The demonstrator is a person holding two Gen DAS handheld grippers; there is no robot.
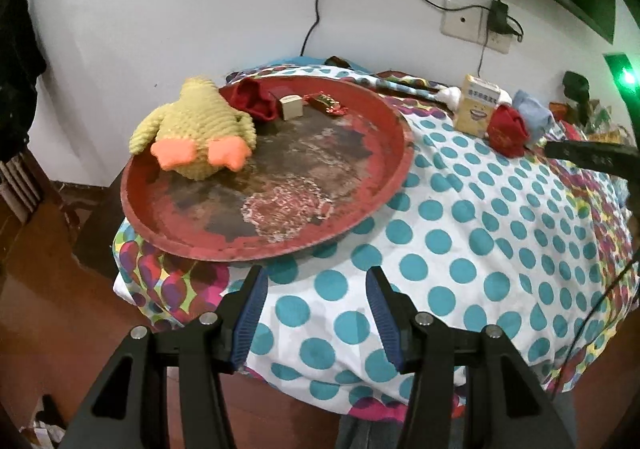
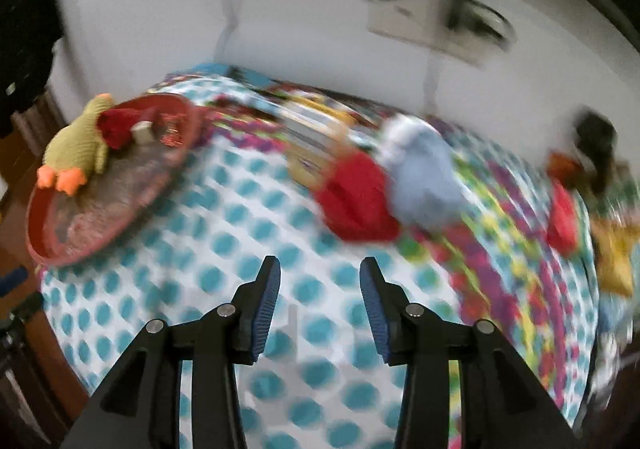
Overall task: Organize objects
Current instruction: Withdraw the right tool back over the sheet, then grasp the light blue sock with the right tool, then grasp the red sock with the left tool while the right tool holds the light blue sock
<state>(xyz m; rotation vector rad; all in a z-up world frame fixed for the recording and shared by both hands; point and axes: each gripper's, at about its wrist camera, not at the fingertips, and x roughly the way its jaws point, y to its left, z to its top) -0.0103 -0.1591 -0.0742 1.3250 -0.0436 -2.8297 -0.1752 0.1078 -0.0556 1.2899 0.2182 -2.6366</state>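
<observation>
That red pouch [image 2: 356,205] sits on the dotted cloth [image 2: 224,245], touching the blue-grey bundle [image 2: 424,185], ahead and slightly right of your right gripper [image 2: 319,303], whose jaws are spread and empty. It's your nearer hand, I'd say. Your left gripper [image 1: 316,313], also spread wide, hangs just short of the red tray [image 1: 384,185] holding the duck [image 1: 200,129].
</observation>
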